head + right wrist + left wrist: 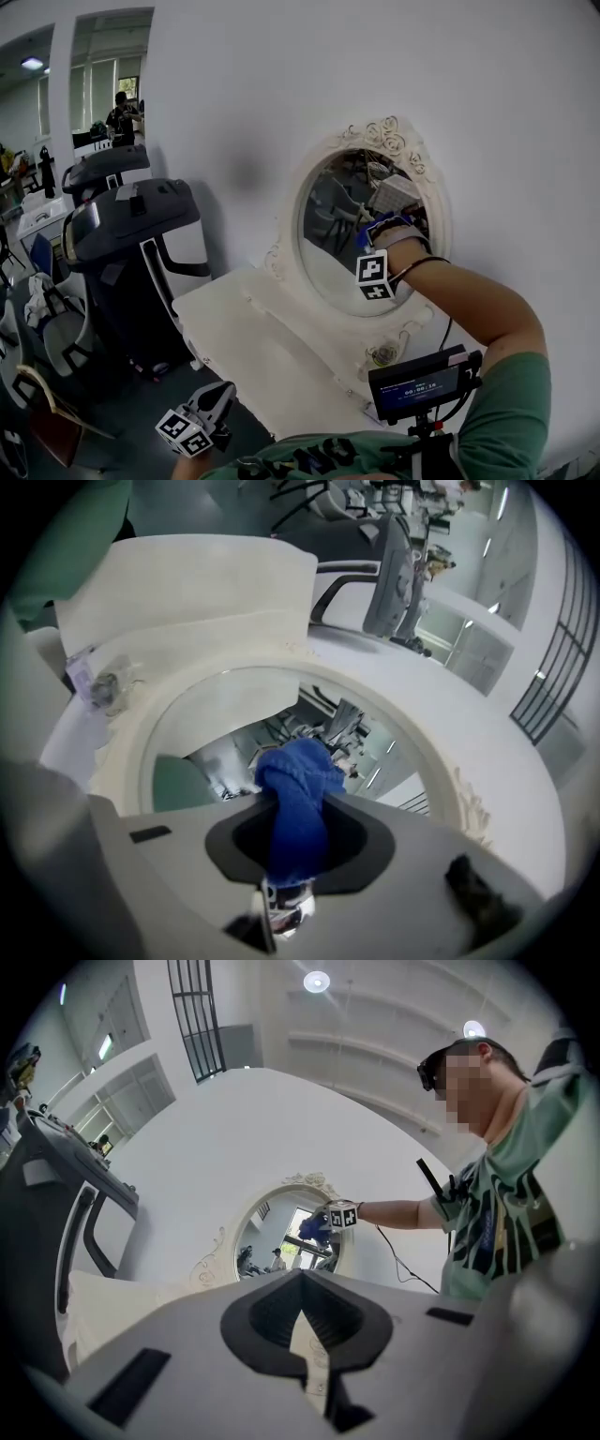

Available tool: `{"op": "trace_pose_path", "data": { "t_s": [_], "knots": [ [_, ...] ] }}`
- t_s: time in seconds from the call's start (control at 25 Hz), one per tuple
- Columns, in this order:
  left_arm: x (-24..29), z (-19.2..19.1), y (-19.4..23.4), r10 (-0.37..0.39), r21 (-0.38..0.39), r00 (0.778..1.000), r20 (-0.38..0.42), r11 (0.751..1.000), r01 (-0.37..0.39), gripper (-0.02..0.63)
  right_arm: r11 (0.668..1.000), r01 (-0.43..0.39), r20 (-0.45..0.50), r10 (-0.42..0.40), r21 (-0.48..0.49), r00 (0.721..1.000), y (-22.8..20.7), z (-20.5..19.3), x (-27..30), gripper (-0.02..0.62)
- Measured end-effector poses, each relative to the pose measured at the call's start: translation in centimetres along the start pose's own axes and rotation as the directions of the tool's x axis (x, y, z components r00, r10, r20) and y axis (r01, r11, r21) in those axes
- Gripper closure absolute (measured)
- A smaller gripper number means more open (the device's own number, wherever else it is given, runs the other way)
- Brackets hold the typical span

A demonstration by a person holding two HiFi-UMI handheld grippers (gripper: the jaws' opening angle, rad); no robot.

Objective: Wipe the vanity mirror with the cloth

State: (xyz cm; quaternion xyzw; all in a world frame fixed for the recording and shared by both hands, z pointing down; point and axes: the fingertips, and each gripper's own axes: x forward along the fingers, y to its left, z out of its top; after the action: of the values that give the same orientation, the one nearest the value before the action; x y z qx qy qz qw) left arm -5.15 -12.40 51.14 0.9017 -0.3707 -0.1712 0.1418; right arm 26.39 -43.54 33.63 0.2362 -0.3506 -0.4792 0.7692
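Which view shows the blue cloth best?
Right gripper view: the blue cloth sits central, clamped in the right gripper. Head and left gripper views show only a small blue patch at the mirror.

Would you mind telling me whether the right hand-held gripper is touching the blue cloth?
Touching. The right gripper view shows the blue cloth pinched between the jaws of the right hand-held gripper.

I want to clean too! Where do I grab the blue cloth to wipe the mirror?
Pinch the cloth by its bunched tail, from the side away from the mirror, as the right gripper does. It is soft and wadded, so the wad then pokes out front toward the glass.
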Motion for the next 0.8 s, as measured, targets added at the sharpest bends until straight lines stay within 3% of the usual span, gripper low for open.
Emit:
{"op": "trace_pose_path", "data": {
  "t_s": [0.12, 0.36, 0.6, 0.8],
  "knots": [
    [-0.7, -0.1, 0.6, 0.029, -0.007, 1.000, 0.003, 1.000, -0.029, 0.600, 0.993, 0.120, 0.041, -0.120, -0.007, 0.992, -5.2, 3.0, 2.1, 0.523],
    [-2.1, -0.2, 3.1, 0.101, -0.021, 0.995, 0.005, 0.995, -0.101, 0.600, 0.953, 0.302, 0.032, -0.301, -0.032, 0.953, -13.7, 6.1, 8.0, 0.522],
    [-2.4, -1.2, 7.2, 0.154, -0.052, 0.988, -0.005, 0.987, -0.155, 0.600, 0.930, 0.362, 0.025, -0.361, -0.063, 0.932, -18.8, 10.5, 12.8, 0.521],
    [-0.7, -1.6, 7.0, 0.141, -0.060, 0.990, 0.007, 0.988, -0.141, 0.600, 0.929, 0.354, 0.024, -0.354, -0.104, 0.935, -19.0, 11.1, 14.2, 0.522]
  ]
}}
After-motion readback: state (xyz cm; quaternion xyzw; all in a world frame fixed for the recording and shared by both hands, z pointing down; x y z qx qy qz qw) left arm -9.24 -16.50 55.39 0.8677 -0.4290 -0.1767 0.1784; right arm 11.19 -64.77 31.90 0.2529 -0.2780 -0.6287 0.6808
